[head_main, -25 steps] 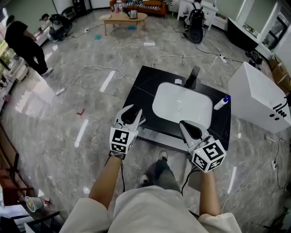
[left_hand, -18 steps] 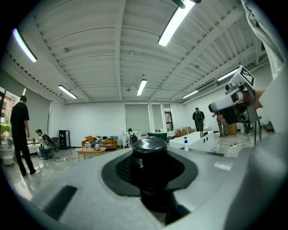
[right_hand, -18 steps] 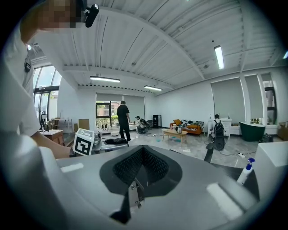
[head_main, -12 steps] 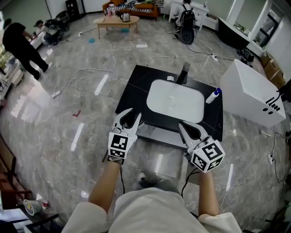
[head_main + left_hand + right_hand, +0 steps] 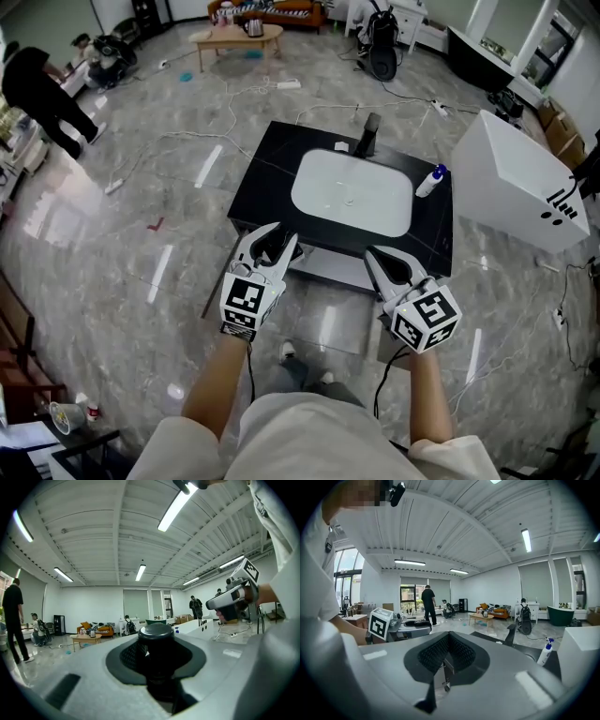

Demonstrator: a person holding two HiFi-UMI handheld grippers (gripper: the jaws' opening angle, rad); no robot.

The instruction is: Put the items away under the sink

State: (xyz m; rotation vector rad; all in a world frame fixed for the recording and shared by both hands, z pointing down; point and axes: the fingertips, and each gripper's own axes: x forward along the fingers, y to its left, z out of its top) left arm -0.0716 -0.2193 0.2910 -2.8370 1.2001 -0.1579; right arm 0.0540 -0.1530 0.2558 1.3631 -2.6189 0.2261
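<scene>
Grey marble floor (image 5: 112, 244), cables trailing across it; a black sink cabinet (image 5: 258, 187) stands in the open, with a white basin (image 5: 352, 192) and a dark faucet (image 5: 368, 134) on top. Left gripper (image 5: 271, 246) points level toward the cabinet's near edge, jaws clamped on a black round-capped item (image 5: 157, 637); cannot tell what kind of container it is. Right gripper (image 5: 394, 267) is alongside, tipped slightly down, pads meeting at the tips, nothing made out between them. 1 more loose item is on the counter: a spray bottle (image 5: 431, 180), white with a blue head, upright near the back right corner, just beside the basin. A white box (image 5: 516, 187) stands close to the cabinet's right side. Key relation: the cabinet front lies straight ahead of and below both grippers, the left toward its front left corner, the right toward its front right. The space under the basin is hidden from above. Judgement: the held item goes in first, low and forward. The bottle is nearer the right gripper, ahead and to the right of its jaws, long axis vertical, so a level side-on grip round the body should suit. 1 person (image 5: 42, 89) in black stands well off to the left.
</scene>
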